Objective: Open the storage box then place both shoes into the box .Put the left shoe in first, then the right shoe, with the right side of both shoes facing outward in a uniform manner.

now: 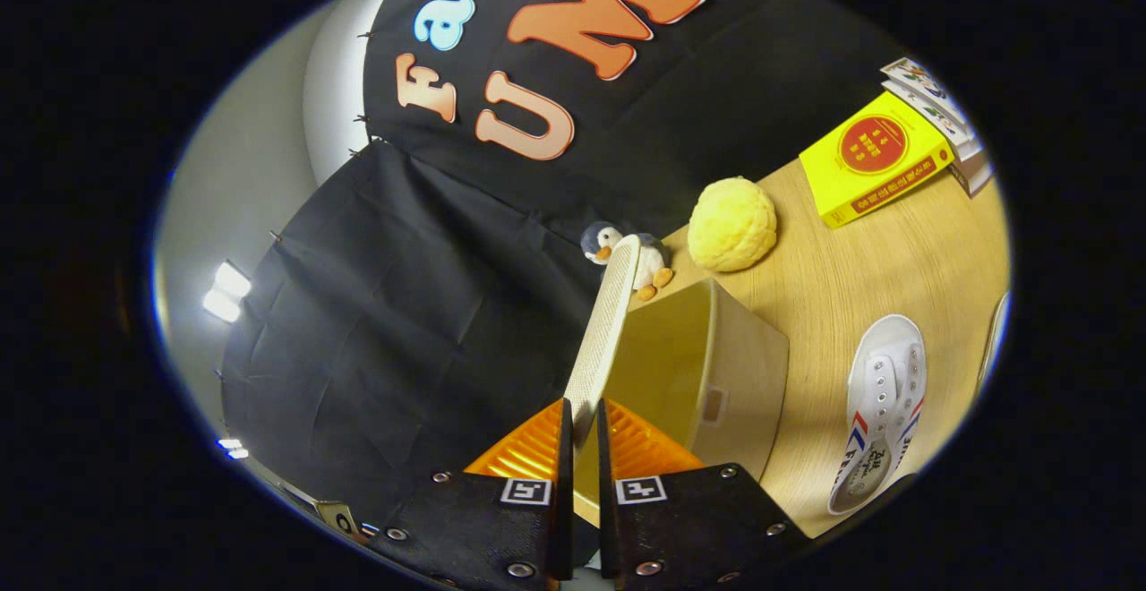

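Across the tilted scene, the pale wood-grain counter [859, 260] is the biggest surface, w/ black cloth booth wall [403, 304] behind it and a grey-white room wall [242, 188] beyond the cloth's edge, lit by a bright lamp [226, 291].

Next in size: the cream-yellow plastic storage box [716, 367], standing on the counter just ahead of the claw [582, 421]. Box is open; its interior wall shows, and a small recessed handle sits on the side facing the shoe. Its flat, off-white textured lid [609, 322] is raised on edge, running from between the fingers up toward the back of the box.

Claw is clenched on the lid's near edge; both fingers press on it, almost no gap betw. them.

Beside the box, apart from it, a white canvas lace-up sneaker w/ red-and-blue side stripes [882, 412] lies on the counter, opening toward the claw, toe pointing away. A sliver of another white thing shows past it; can't tell what.

Farther back: a yellow paperback book w/ red circle on the cover [873, 161], w/ a stack of white-covered books [936, 107] touching its far side.

Betw. book and box, a round, bumpy yellow plush ball [732, 224] sits near the box's back corner.

Smallest: a grey-and-white plush penguin w/ orange beak and feet [618, 251], just behind the lid's top end, partly hidden by it, at the foot of the cloth wall.
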Tool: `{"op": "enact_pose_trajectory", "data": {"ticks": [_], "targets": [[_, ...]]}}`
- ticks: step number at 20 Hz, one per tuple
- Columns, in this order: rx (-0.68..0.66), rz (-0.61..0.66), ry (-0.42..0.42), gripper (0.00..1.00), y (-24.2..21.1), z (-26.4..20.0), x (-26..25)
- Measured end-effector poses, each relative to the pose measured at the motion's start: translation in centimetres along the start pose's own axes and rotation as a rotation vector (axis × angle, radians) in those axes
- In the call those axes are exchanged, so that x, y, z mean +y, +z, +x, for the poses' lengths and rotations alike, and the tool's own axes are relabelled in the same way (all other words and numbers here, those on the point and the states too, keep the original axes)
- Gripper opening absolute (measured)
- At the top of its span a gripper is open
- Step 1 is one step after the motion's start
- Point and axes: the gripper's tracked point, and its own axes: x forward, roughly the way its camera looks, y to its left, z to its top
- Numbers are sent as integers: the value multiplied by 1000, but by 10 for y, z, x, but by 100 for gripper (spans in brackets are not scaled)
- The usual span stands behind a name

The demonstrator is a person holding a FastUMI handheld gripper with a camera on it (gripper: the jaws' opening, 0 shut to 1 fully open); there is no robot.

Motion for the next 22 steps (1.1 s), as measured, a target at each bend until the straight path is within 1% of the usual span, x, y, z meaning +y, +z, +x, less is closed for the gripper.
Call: {"op": "enact_pose_trajectory", "data": {"ticks": [2, 6, 14, 17, 19, 20, 22], "targets": [[-9, -32, -8, 11, 4, 4, 15], [-31, -75, 5, 11, 11, 18, 56], [-47, -139, 22, 11, 4, 70, 123], [-29, -193, 5, 17, -7, 92, 136], [-13, -223, -18, 25, -14, 105, 141], [-6, -233, -24, 40, -18, 113, 143], [4, -258, -30, 62, -25, 122, 148]]}}
